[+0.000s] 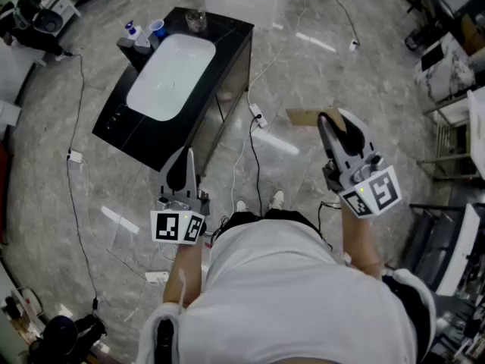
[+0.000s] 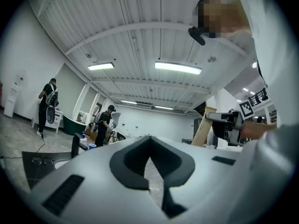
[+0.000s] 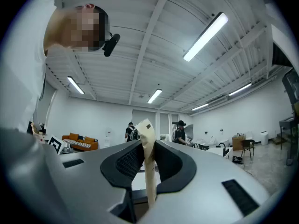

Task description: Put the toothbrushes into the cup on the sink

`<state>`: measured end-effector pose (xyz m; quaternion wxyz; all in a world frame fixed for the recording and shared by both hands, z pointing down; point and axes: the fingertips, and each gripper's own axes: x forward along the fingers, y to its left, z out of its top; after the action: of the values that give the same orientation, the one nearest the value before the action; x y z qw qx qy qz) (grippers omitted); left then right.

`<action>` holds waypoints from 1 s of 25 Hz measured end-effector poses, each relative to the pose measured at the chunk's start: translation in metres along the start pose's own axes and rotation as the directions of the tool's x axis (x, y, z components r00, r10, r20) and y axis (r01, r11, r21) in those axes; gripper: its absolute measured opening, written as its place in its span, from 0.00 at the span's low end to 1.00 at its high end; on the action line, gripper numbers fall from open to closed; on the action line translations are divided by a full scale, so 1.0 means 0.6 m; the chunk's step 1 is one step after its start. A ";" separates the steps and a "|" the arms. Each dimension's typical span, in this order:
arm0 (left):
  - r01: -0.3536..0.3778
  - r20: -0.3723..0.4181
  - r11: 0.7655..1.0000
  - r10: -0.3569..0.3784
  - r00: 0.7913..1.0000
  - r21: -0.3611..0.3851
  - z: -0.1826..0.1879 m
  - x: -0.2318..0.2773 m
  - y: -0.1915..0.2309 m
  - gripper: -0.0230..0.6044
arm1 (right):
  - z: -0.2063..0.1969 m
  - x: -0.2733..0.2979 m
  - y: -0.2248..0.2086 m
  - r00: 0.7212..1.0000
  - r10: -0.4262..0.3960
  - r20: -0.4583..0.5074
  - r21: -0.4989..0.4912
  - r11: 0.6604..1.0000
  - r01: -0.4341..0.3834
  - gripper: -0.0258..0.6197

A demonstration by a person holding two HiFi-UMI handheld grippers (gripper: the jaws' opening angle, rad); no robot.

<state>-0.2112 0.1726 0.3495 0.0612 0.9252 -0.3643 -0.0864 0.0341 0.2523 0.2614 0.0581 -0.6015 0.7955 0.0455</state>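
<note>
The black sink counter [image 1: 227, 59] with a white basin [image 1: 170, 74] stands on the floor ahead to my left. At its far end are a blue cup [image 1: 157, 27] and a clear glass [image 1: 195, 20]. No toothbrush shows in any view. My left gripper [image 1: 184, 156] is held low in front of me, jaws together with nothing between them [image 2: 149, 141]. My right gripper [image 1: 327, 120] is raised at the right and is shut on a tan cardboard piece [image 1: 305, 117], which stands upright between the pads [image 3: 145, 129].
A soap bottle [image 1: 132, 30] stands beside the blue cup. Cables and a power strip [image 1: 256, 114] trail over the marble floor near the counter. Shelving and equipment [image 1: 455, 67] crowd the right side. Other people stand in the distance [image 2: 48, 101].
</note>
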 end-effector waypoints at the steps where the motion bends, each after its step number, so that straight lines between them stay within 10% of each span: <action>1: -0.010 0.000 1.000 0.010 1.000 0.000 0.001 -0.003 0.003 0.04 | 0.001 -0.001 -0.003 1.000 -0.001 -0.002 0.001 1.000 0.001 0.18; 25: 0.000 -0.008 0.998 -0.001 1.000 -0.070 -0.047 -0.036 0.047 0.04 | -0.003 -0.001 0.029 1.000 -0.026 -0.001 -0.003 1.000 0.026 0.18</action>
<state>-0.2397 0.1684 0.3846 0.0948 0.9230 -0.3605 -0.0954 0.0175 0.2575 0.2631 0.0572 -0.6121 0.7874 0.0457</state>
